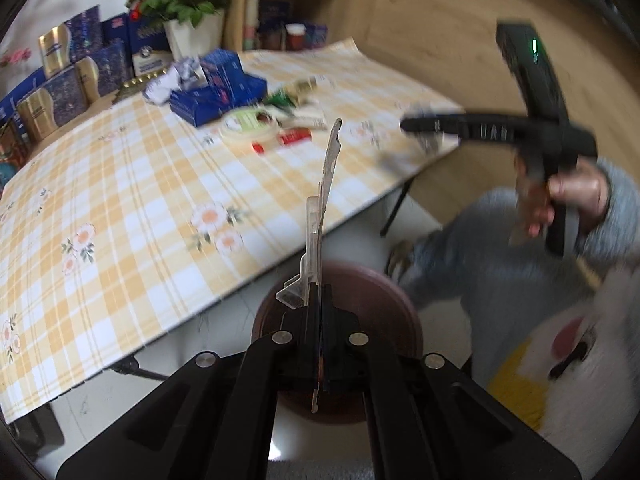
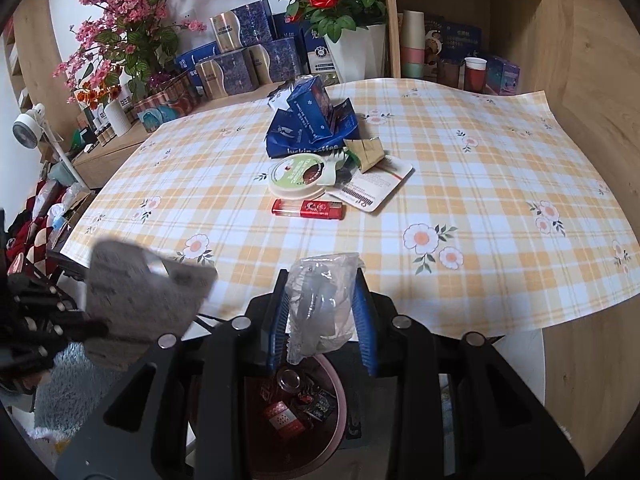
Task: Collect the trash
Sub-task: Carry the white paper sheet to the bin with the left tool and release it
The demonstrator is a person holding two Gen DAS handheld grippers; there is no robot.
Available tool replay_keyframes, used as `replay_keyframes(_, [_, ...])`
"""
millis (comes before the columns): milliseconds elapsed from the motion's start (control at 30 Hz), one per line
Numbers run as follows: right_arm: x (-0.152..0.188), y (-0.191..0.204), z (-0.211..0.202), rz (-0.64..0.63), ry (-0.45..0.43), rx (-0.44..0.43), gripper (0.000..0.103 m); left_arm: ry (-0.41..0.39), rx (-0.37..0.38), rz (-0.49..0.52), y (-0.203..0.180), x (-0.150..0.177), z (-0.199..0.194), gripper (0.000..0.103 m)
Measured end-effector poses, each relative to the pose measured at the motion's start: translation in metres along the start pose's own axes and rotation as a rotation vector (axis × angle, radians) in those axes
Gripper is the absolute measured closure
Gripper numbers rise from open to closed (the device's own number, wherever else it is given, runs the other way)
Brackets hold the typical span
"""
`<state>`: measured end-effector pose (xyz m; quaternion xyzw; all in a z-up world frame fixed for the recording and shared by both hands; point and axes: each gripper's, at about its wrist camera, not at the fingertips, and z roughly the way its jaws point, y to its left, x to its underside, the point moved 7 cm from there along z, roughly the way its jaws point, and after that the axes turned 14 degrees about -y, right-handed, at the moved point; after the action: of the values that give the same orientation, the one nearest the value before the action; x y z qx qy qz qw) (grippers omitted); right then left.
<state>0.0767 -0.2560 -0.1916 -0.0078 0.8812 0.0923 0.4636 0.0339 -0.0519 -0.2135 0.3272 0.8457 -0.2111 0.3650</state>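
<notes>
My left gripper (image 1: 320, 308) is shut on a flat grey blister card (image 1: 330, 168), seen edge-on, held above the maroon trash bin (image 1: 384, 304). The same card shows blurred in the right wrist view (image 2: 140, 296). My right gripper (image 2: 322, 304) is shut on a crumpled clear plastic bag (image 2: 320, 300) above the bin (image 2: 332, 420), which holds several scraps. More trash lies mid-table: a blue paper bag (image 2: 308, 128), a round white lid (image 2: 298, 176), a red lighter (image 2: 308, 209), a white printed card (image 2: 376, 188). The right gripper also shows blurred in the left wrist view (image 1: 408, 125).
The table has a yellow plaid cloth (image 2: 480, 200). Blue and gold boxes (image 2: 248, 60), a rose pot (image 2: 352, 52) and pink flowers (image 2: 116, 32) stand at the back. A wooden shelf (image 2: 460, 40) is behind. The person's leg (image 1: 480, 248) is right of the bin.
</notes>
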Motion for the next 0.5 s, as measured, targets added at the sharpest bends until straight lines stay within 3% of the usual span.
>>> replay_keyframes(267, [0.014, -0.004, 0.010, 0.016, 0.035, 0.000, 0.070, 0.120, 0.010, 0.089, -0.007, 0.036, 0.030, 0.102])
replay_keyframes(500, [0.021, -0.011, 0.013, 0.034, 0.045, 0.003, 0.070, 0.193, 0.078, 0.185, -0.028, 0.052, 0.048, 0.102])
